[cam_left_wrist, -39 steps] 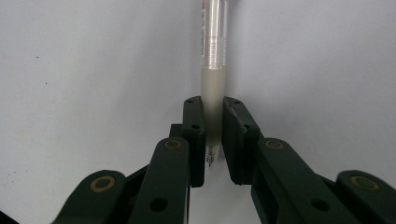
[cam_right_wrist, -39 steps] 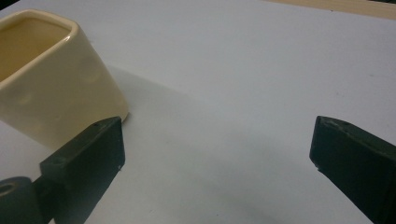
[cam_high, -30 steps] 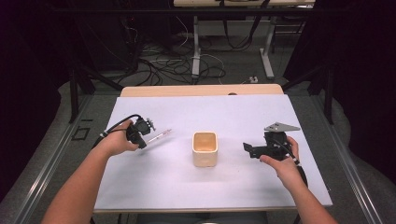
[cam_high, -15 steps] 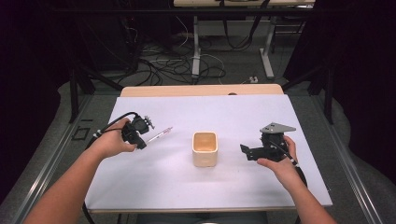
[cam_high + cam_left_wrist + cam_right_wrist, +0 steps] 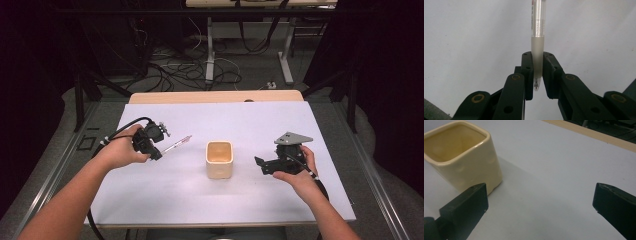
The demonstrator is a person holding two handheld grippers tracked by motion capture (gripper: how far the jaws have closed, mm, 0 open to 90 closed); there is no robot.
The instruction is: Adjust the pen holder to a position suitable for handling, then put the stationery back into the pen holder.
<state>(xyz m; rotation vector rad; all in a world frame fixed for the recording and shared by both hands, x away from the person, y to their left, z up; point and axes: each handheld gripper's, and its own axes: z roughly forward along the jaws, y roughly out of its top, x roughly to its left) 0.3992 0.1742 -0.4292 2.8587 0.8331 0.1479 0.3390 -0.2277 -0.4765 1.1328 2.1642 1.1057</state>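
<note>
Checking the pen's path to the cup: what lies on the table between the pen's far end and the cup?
Nothing: in the high view only bare white table lies between the pen and the cup.

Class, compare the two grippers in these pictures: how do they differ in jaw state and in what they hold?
The left gripper is shut on a pen; the right gripper is open and holds nothing. The left gripper is left of the cup, the right gripper to its right. Both have black jaws and point toward the cup.

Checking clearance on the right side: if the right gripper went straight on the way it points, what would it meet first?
Probably the cream cup. The right gripper, jaws open, points toward it across the bare table; in its own view the cup sits left of centre, so it might only graze it.
</note>
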